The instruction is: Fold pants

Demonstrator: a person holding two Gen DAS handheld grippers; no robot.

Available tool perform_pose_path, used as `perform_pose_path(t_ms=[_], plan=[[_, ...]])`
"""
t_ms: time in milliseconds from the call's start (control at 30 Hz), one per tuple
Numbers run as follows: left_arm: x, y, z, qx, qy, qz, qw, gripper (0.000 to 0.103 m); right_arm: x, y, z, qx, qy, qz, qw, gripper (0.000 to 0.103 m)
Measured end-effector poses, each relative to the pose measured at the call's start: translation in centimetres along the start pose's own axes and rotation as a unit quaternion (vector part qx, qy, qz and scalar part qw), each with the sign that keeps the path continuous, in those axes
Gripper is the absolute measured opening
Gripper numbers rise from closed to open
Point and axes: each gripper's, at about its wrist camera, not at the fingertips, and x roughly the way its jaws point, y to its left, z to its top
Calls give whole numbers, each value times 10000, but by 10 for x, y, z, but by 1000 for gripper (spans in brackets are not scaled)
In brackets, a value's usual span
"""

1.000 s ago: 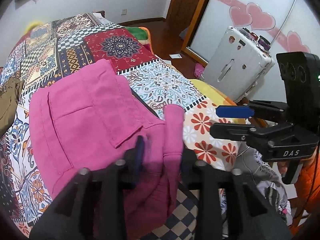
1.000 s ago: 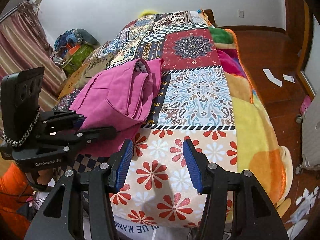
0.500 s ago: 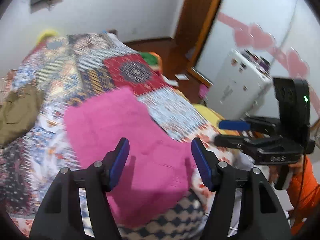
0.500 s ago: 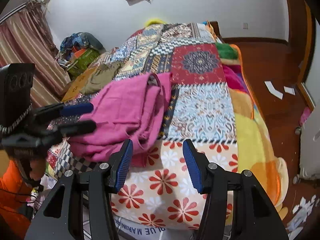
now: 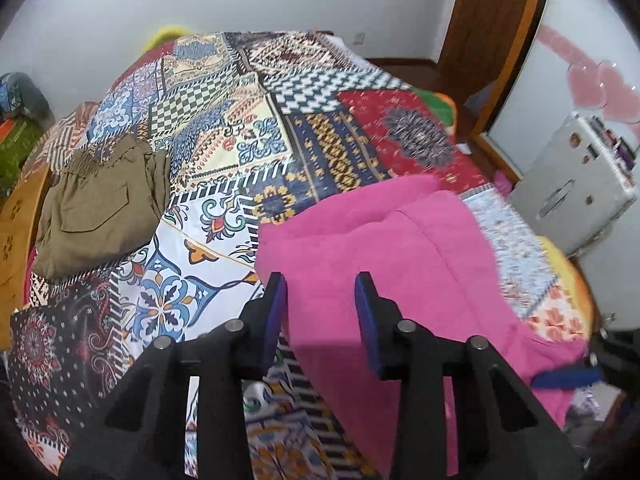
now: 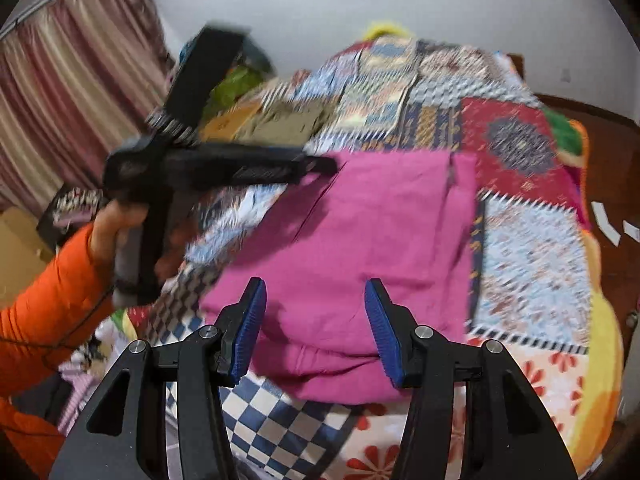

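Observation:
The pink pants (image 5: 400, 260) lie folded in a thick stack near the front edge of the patchwork bed. My left gripper (image 5: 320, 308) hovers over their left edge; its jaws are closing with a clear gap and no cloth pinched between them. In the right wrist view the pink pants (image 6: 360, 232) fill the middle, and my right gripper (image 6: 316, 320) hangs open above their near edge, holding nothing. The left gripper (image 6: 320, 168) shows there as a blur at the pants' far left corner, carried by a hand in an orange sleeve (image 6: 48, 280).
Olive pants (image 5: 100, 208) lie folded at the left side of the quilt (image 5: 224, 152). A white suitcase (image 5: 572, 184) stands on the floor at the right. A striped curtain (image 6: 60, 100) hangs at the left, and paper scraps (image 6: 604, 228) lie on the wooden floor.
The left gripper let go of the pink cloth, opened wide, swung left across the bed and is narrowing again. The right gripper moved from the flowered patch to over the pants.

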Motion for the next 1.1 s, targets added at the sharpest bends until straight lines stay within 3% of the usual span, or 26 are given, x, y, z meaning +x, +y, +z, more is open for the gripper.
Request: perform_pose_path(t_ms=[200, 500, 667, 900, 1100], plan=[[28, -1, -3, 104, 104, 100, 9998, 38, 4, -16, -20, 113, 192, 2, 9998, 44], [40, 8, -1, 106, 212, 148, 9996, 40, -1, -20, -17, -51, 262, -283, 9992, 44], [29, 9, -12, 259, 135, 356, 9989, 40, -3, -34, -15, -69, 289, -506, 9983, 44], [-3, 31, -43, -172, 118, 353, 9992, 37, -1, -64, -9, 269, 259, -657, 9971, 44], [-29, 40, -73, -294, 118, 416, 9986, 33, 8, -67, 4, 184, 233, -848, 9960, 44]])
